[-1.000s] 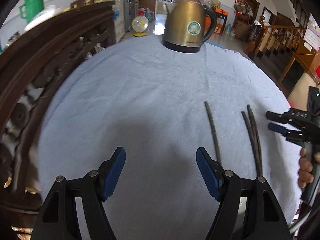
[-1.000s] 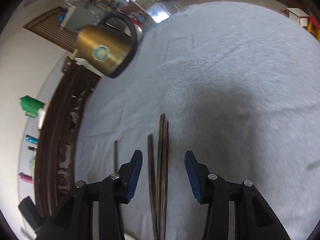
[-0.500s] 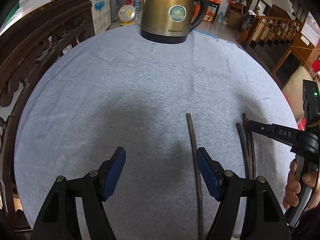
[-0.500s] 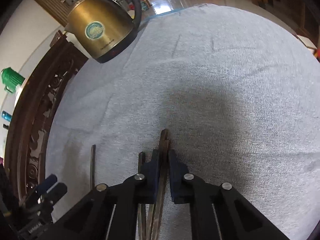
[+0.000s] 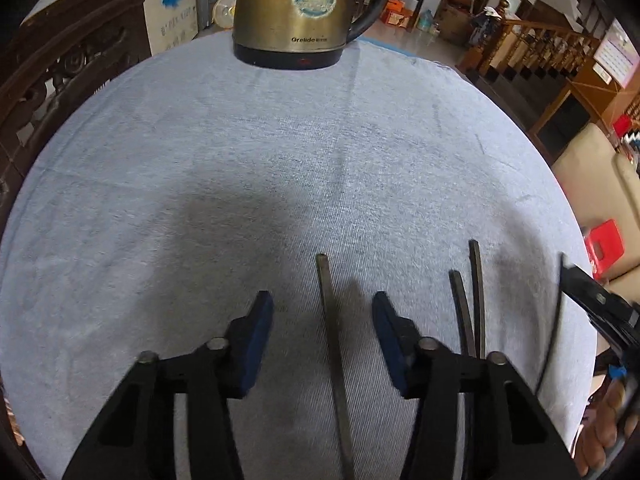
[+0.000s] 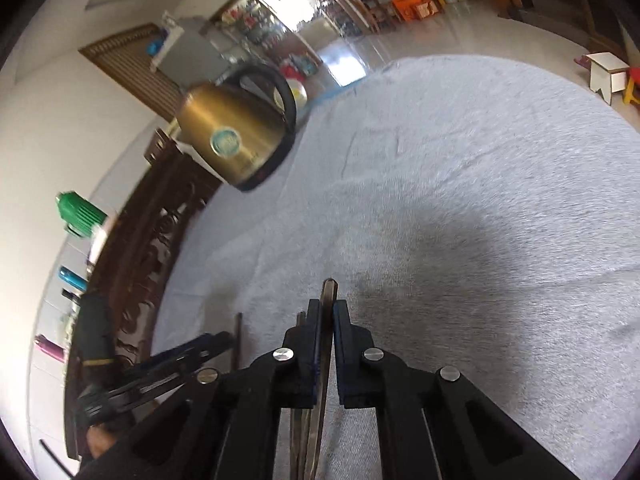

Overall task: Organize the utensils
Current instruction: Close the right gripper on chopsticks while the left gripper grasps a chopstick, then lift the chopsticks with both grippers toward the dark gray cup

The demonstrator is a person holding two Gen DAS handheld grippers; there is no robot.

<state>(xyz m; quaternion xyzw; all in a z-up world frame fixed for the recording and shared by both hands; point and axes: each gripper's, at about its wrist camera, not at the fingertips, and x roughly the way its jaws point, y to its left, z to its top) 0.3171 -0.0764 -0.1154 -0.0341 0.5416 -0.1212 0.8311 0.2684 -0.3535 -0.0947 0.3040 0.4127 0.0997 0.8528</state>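
Left tongs (image 5: 322,332) point steeply down at the worktop (image 5: 280,168), which is covered in a pale blue-grey cloth. Their jaws are closing, and a single dark chopstick (image 5: 332,340) lies on the cloth between the blue pads (image 5: 260,336); the pads don't touch it, there's a clear gap on both sides. The stick runs roughly along the line the tongs point, with its far tip just past the pads. To the right of it we see two more chopsticks (image 5: 468,308) lying near each other on the cloth, their near ends hidden behind the tongs' right finger. Further right, at the frame edge, the right tongs (image 5: 592,300) come in with a thin dark chopstick hanging from them, and a hand (image 5: 612,412) shows below. From the right wrist view, the right tongs (image 6: 327,320) are clamped tight on one chopstick (image 6: 329,292), whose tip pokes out past the pads (a second dark stick sits just beside it on the left, and we cannot tell whether it is gripped too or just lying underneath). The left tongs (image 6: 192,354) appear blurred low on the left of that view. A brass-coloured electric kettle (image 5: 304,12) stands upright at the far edge of the worktop, well apart from all the chopsticks. A carved dark wooden chair back (image 5: 48,64) runs along the left side.
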